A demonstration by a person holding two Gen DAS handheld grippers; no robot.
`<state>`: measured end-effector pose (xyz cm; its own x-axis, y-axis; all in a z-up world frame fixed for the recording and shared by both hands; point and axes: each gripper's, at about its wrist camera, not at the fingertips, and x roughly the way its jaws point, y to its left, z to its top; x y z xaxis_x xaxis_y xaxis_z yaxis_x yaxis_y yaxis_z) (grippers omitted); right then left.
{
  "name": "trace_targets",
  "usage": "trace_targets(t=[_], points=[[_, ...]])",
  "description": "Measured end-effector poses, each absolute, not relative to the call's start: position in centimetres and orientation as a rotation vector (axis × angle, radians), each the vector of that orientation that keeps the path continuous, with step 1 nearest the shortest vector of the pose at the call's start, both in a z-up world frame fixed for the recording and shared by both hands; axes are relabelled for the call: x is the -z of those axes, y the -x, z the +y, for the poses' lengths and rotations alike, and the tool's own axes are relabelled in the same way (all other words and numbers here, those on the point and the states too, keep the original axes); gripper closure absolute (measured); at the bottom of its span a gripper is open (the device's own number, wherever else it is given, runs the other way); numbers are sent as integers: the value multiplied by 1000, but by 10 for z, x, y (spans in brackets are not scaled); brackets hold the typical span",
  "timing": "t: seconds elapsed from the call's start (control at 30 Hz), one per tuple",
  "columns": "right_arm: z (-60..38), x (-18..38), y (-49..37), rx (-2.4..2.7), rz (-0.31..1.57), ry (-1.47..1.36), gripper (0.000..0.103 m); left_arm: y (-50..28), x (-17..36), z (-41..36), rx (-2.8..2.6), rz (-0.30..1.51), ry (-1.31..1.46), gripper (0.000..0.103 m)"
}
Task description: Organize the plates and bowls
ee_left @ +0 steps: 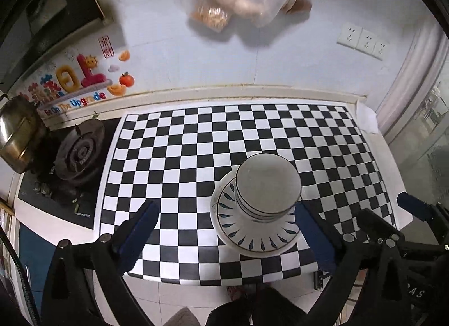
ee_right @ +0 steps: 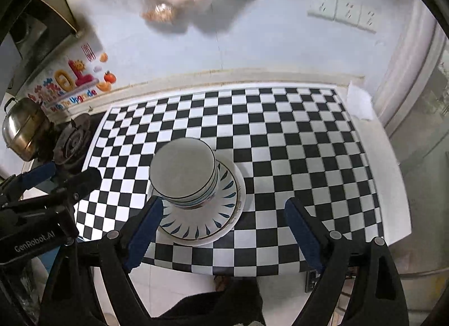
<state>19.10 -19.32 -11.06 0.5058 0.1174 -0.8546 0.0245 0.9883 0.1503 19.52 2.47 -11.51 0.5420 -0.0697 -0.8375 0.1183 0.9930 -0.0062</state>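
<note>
Nearest, the left gripper [ee_left: 227,230] and the right gripper [ee_right: 223,226] both hang over the front edge of the counter with blue-padded fingers spread wide, pinching nothing. Between them, near that front edge of the black-and-white checkered mat [ee_left: 280,129], the white ceramic bowls with dark rim lines [ee_left: 268,182] are nested on the white plates with blue leaf marks [ee_left: 247,237], one compact pile, probably to save place. Far at the left edge stands a steel pot [ee_right: 23,132].

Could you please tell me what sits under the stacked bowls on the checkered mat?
The bowls rest on a leaf-patterned plate; another plate's rim shows beneath. The plate's centre is covered.
</note>
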Motion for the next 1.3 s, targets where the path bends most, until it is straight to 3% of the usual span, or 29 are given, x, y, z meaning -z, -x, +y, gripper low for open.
trace_targets(t=[0.57,0.93,1.3], points=[[-206,4,-52,-60,829,-117,11,-58,23,29,45,786,-24,3],[-212,-34,41,-37,760,-74,10,20,6,25,25,754,-6,3],[-215,-47,80,-30,734,-61,9,63,-5,26,9,713,-18,3]])
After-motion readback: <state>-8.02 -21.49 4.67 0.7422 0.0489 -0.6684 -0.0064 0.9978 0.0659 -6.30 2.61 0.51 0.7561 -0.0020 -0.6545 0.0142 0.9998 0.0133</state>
